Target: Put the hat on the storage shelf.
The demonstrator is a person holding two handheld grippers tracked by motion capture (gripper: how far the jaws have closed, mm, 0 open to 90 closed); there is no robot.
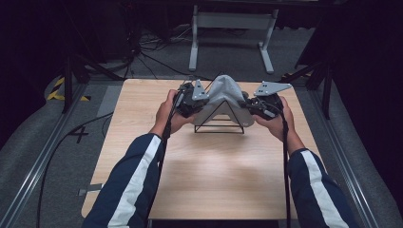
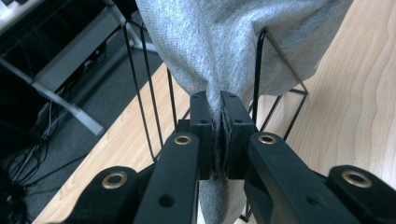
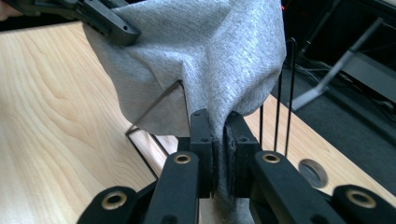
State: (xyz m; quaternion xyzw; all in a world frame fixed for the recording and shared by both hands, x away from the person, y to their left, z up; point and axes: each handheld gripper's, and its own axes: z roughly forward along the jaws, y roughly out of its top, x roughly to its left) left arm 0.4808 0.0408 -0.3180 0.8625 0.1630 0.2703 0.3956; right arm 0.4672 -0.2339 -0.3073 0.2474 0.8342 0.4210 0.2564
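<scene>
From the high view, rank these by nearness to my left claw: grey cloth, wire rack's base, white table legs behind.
1. Grey cloth: pinched in the left claw, draped over the rack's peak.
2. Wire rack's base: just below and to the right, on the table.
3. White table legs: far behind, on the floor.

A light wooden desk with a pale grain stands on grey carpeted floor. Beyond the desk's far edge stands a white metal frame stand, with black cables tangled on the floor to its left. Yellow-and-black striped tape lies off the far left corner. A round cable hole sits in the desk near one edge.
</scene>
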